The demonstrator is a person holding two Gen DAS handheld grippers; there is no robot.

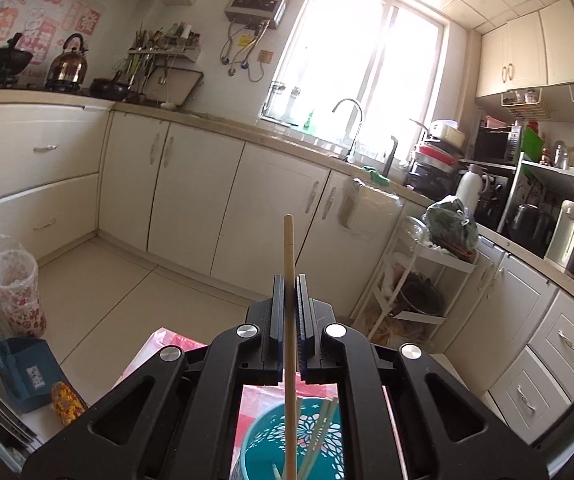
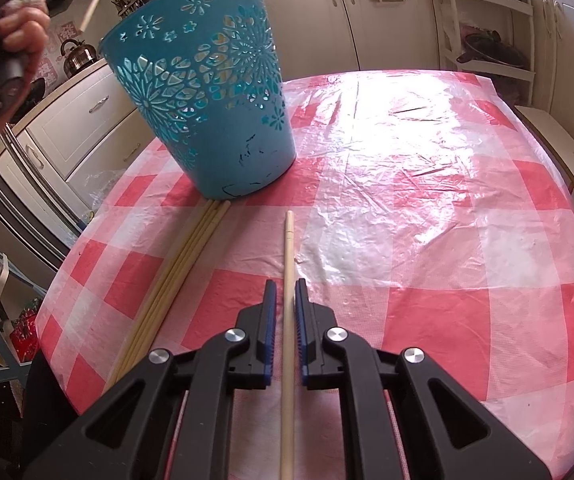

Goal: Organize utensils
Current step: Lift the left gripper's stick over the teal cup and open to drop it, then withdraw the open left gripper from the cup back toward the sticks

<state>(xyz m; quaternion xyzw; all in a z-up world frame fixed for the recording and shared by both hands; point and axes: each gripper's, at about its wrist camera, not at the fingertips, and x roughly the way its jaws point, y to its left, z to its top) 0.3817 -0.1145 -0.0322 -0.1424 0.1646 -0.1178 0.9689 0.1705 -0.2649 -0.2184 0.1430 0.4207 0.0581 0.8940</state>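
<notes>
Cream kitchen cabinets (image 1: 191, 184) beneath a bright window (image 1: 367, 68), tiled floor (image 1: 127, 300).

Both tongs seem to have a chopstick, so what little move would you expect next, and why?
Probably the left tongs lower their chopstick into the teal basket and let go. They are shut on it above the basket, where other chopsticks already stand. The right tongs look barely apart around another chopstick on the checked tablecloth.

1 teal basket (image 2: 207, 92) on the table (image 2: 427, 208), approx. 4 chopsticks (image 2: 175, 276) bundled beside the basket, 1 chopstick (image 2: 288, 264) nearer centre, 1 more chopstick (image 1: 289, 256) raised above the basket, 2 claws
</notes>
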